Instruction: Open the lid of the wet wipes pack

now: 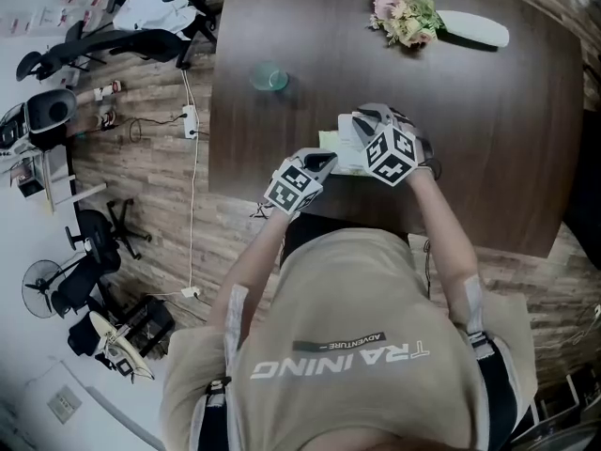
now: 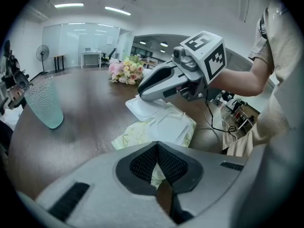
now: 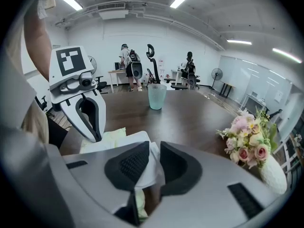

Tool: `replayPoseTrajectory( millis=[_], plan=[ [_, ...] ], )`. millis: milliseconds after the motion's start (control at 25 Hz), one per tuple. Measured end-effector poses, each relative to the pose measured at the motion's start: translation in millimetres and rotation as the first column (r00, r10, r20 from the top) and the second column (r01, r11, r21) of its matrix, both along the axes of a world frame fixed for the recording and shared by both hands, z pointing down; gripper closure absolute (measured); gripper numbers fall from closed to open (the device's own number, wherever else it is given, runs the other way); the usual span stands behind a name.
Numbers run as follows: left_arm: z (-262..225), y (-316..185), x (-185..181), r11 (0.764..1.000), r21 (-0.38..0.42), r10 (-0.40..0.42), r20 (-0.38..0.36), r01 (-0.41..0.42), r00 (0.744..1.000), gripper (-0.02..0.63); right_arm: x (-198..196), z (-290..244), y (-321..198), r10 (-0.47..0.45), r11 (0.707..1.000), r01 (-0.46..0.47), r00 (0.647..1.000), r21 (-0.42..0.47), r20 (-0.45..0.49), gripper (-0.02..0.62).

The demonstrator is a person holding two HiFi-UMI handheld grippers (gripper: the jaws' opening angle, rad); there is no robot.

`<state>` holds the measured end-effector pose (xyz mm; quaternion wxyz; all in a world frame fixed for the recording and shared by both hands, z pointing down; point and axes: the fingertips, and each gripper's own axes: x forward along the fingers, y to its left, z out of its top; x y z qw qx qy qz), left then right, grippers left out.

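Note:
The pale yellow-green wet wipes pack [image 1: 340, 148] lies near the front edge of the dark table. In the left gripper view the pack [image 2: 142, 132] shows its white lid [image 2: 142, 109] raised at the far end. My left gripper [image 2: 157, 145] is shut on the pack's near edge, and it also shows as [image 1: 322, 163]. My right gripper [image 3: 153, 148] is shut on the white lid [image 3: 148, 163], which sits between its pads; from the left it shows as [image 2: 142, 90]. The left gripper [image 3: 88, 118] stands just beyond the pack [image 3: 107, 139].
A frosted teal cup [image 1: 270, 78] stands further back on the table [image 1: 488, 139]. A bunch of pink flowers [image 1: 404, 7] in a white vase [image 1: 474, 28] lies at the far right. Office chairs [image 1: 103, 40] and cables are on the floor to the left; people stand far behind [image 3: 128, 61].

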<state>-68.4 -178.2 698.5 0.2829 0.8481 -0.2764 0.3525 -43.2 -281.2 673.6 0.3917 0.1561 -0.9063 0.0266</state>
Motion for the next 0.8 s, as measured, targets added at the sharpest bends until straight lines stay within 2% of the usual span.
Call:
replayPoseTrajectory(
  millis=[400, 680, 800],
  plan=[
    [2, 0, 0, 1.0, -0.001, 0.026, 0.008, -0.026, 1.0, 0.597, -2, 18, 7, -0.017, 0.999, 0.019, 0.997, 0.037, -0.069, 0.551],
    [5, 3, 0, 0.997, 0.016, 0.078, 0.001, -0.078, 0.997, 0.597, 3, -3, 11, 0.06, 0.992, -0.055, 0.997, 0.113, -0.04, 0.568],
    [3, 8, -3, 0.997, 0.043, 0.059, 0.022, -0.06, 0.998, 0.597, 8, -16, 29, 0.092, 0.994, -0.091, 0.996, 0.061, -0.009, 0.58]
  ],
)
